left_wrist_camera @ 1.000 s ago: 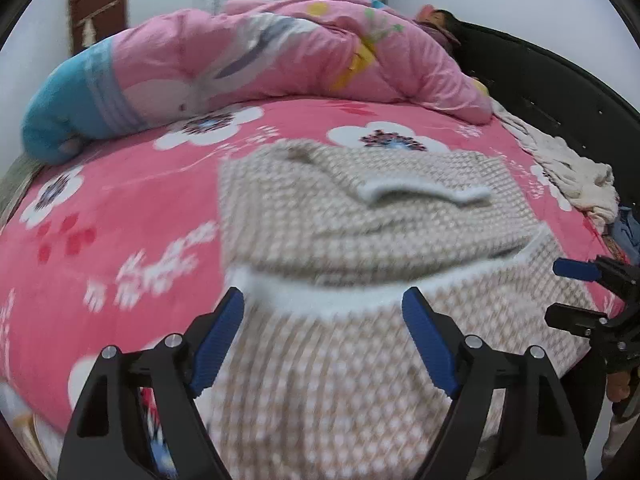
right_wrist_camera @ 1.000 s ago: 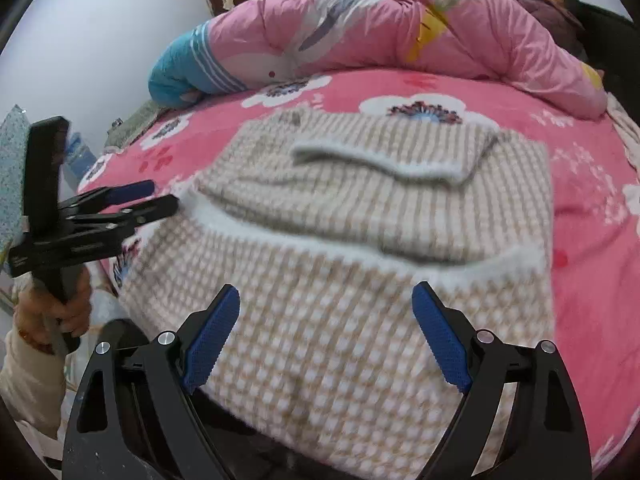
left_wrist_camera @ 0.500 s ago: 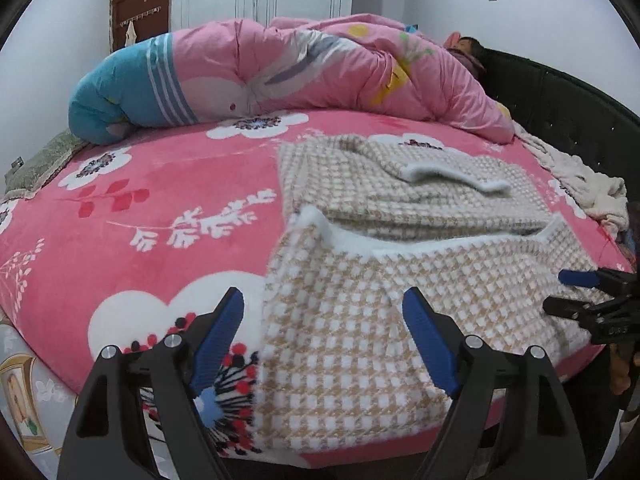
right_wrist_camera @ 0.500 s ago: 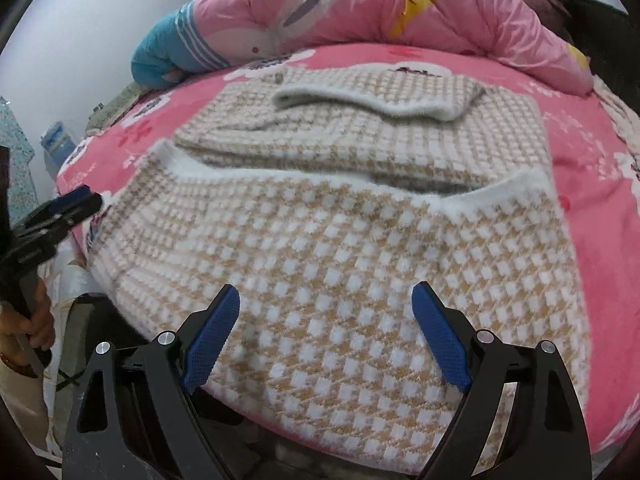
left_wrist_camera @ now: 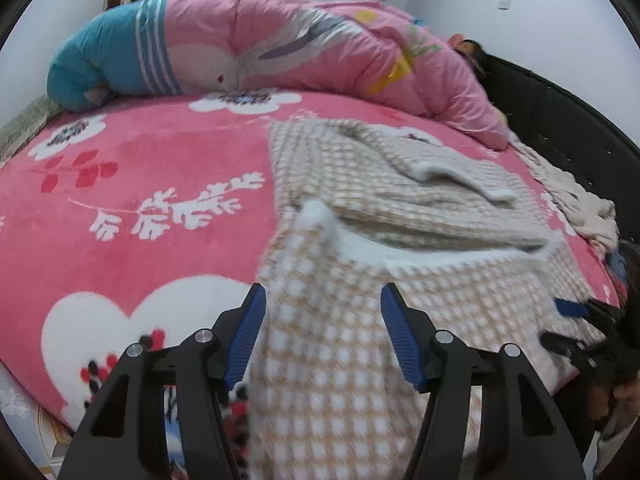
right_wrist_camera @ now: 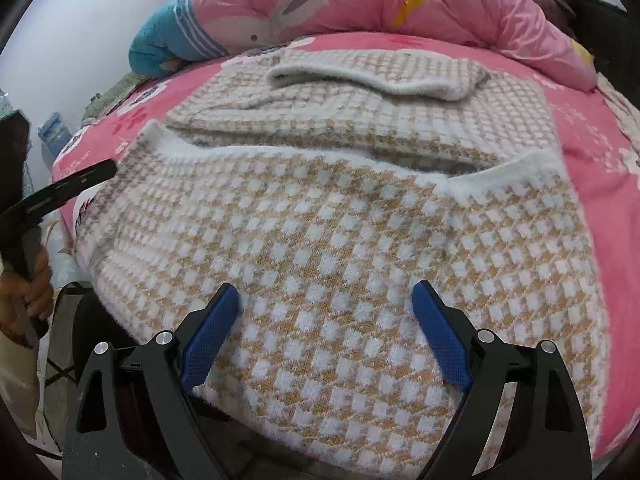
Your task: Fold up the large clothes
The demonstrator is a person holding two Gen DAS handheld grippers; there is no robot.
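Lowered since the earlier frame, left gripper [left_wrist_camera: 322,336], jaws just closing, unclenched, straddles the fuzzy beige-and-white checked sweater's [left_wrist_camera: 332,344] left edge on the pink floral bedspread [left_wrist_camera: 120,208]. Right-wrist view: right gripper [right_wrist_camera: 326,330] hangs released over the sweater's near hem.

1. No text, label, brand, number or sign can be read in either view.
2. The beige-and-white checked knitted sweater [right_wrist_camera: 340,240] carries only its woven pattern, no lettering or tag.
3. The pink plush bed cover with white flowers [left_wrist_camera: 140,208] shows flowers and twigs, no words.
4. The pink padded quilt with a rabbit picture [left_wrist_camera: 280,52] bears cartoon shapes only, no legible writing.
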